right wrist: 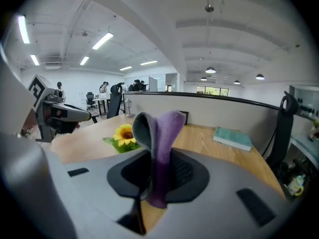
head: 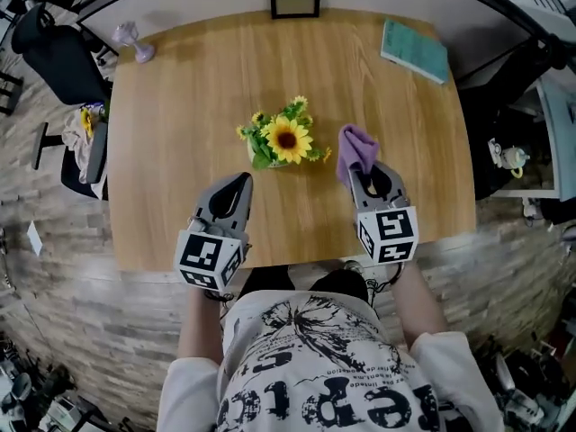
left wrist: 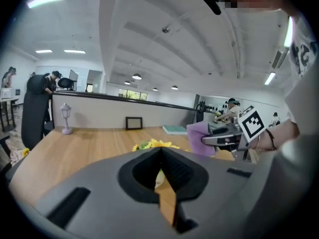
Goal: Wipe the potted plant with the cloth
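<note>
The potted plant (head: pixel 283 139), a sunflower with green leaves, stands mid-table; it also shows in the left gripper view as the plant (left wrist: pixel 152 145) and in the right gripper view as the plant (right wrist: pixel 123 136). My right gripper (head: pixel 364 175) is shut on a purple cloth (head: pixel 355 150), which sticks up between the jaws, the cloth (right wrist: pixel 159 148), just right of the plant. My left gripper (head: pixel 241 182) hovers near the plant's front left, shut and holding nothing; in the left gripper view the gripper (left wrist: pixel 160 151) has its jaws together.
A wooden table (head: pixel 198 97) carries a small picture frame (head: pixel 294 3) at the far edge, a teal book (head: pixel 414 50) at the far right and a little purple lamp (head: pixel 131 40) at the far left. A black chair (head: pixel 54 52) stands to the left.
</note>
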Demonstrator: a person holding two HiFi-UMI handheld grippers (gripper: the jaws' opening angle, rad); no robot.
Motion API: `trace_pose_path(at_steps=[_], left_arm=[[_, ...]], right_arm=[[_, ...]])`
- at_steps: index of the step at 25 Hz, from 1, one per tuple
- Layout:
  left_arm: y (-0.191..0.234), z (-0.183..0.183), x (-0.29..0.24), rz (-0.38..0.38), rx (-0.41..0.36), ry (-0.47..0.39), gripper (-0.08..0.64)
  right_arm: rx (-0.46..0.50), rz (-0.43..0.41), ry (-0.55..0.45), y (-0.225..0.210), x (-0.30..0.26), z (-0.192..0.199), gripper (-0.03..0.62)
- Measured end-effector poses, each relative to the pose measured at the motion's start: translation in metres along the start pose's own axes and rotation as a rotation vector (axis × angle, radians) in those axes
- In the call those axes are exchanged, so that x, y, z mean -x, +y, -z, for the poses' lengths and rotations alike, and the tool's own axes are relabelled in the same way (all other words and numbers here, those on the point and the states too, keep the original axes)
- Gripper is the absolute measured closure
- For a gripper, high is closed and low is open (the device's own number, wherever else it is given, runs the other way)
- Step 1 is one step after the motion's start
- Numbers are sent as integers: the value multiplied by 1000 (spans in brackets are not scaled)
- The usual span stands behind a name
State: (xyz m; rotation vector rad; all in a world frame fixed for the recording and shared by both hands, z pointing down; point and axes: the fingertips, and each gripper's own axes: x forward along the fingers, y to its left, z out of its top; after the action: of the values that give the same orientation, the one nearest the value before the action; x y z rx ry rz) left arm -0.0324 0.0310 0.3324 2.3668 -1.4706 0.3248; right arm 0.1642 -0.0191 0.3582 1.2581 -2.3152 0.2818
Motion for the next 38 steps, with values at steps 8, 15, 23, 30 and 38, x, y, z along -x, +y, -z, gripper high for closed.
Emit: trace_pose_path(at_steps=[8, 15, 23, 30, 38], left_arm=[[40, 45, -55, 91, 7, 74, 557], [60, 65, -87, 135, -49, 85, 557], [53, 82, -102, 188, -128, 108, 556], [55, 85, -102, 180, -72, 71, 557], [55, 83, -102, 181, -24, 61, 557]], right_arm=[[19, 18, 107, -5, -77, 38, 517], [109, -70, 179, 11, -123, 61, 517], [97, -140, 188, 39, -143, 70, 517], [136, -197, 213, 65, -147, 80, 517], [126, -201, 218, 73, -137, 85, 517]])
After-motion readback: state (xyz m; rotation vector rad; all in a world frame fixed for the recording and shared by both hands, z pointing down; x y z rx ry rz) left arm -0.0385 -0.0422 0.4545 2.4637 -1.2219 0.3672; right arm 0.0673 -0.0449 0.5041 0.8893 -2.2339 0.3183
